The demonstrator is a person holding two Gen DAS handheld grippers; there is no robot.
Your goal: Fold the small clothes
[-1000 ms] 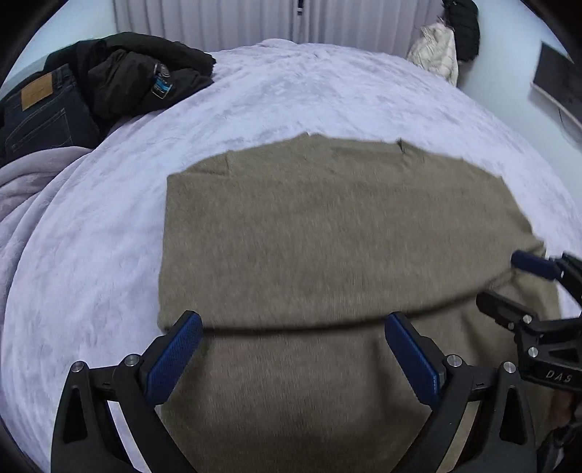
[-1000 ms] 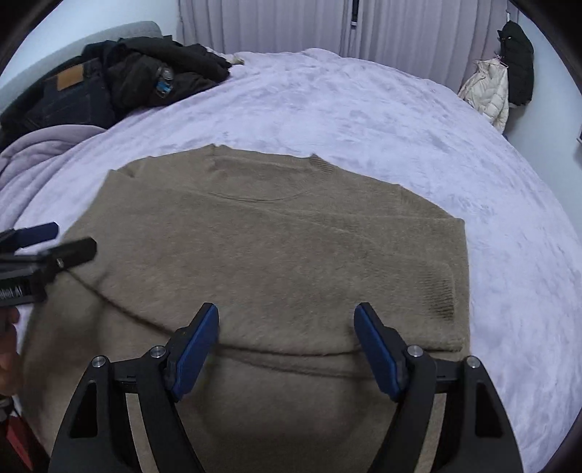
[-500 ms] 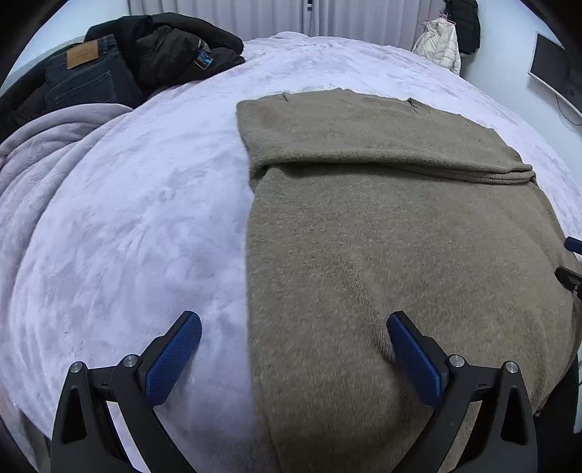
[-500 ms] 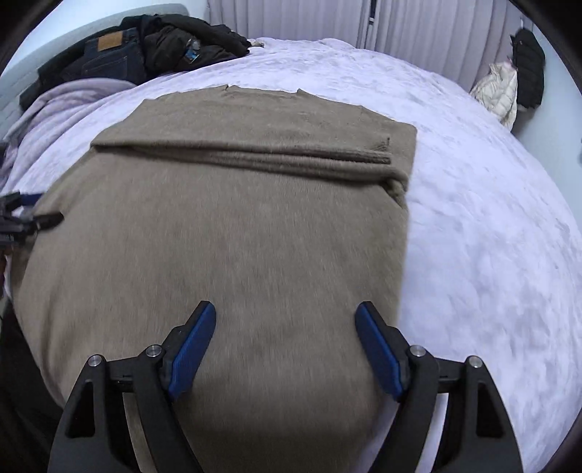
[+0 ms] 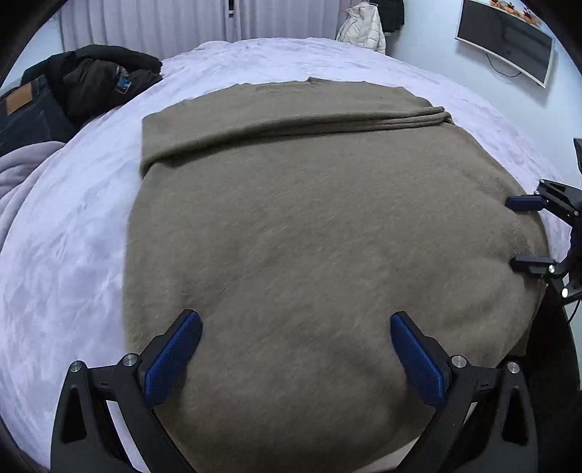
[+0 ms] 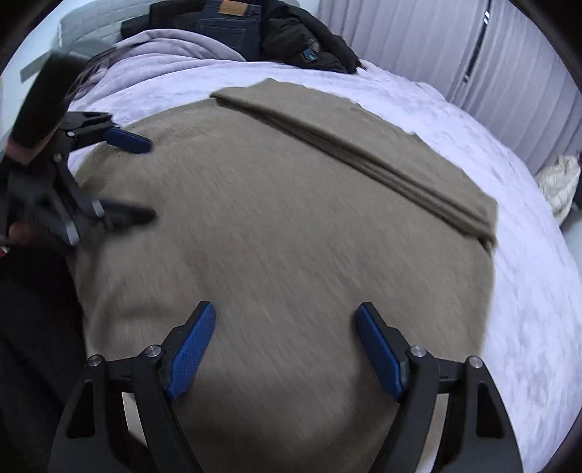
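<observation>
An olive-brown knitted sweater (image 5: 320, 233) (image 6: 291, 225) lies flat on the bed, its far part folded over into a band (image 5: 291, 120) (image 6: 363, 145). My left gripper (image 5: 294, 320) hovers open over the sweater's near half, nothing between its blue pads. My right gripper (image 6: 285, 313) is open too, above the near part of the cloth and empty. Each gripper shows in the other's view: the right gripper (image 5: 523, 231) at the sweater's right edge, the left gripper (image 6: 145, 178) at its left edge.
The bed has a pale lilac cover (image 5: 65, 233) (image 6: 538, 291). Dark jeans and a black jacket (image 5: 72, 87) (image 6: 262, 32) are piled at the far left by a lilac blanket (image 6: 156, 62). A wall screen (image 5: 505, 40), a hanging white coat (image 5: 360, 29) and curtains stand behind.
Both grippers have drawn back toward the near side of the sweater and rolled. The far fold now sits farther from the fingers. Both stay open and empty.
</observation>
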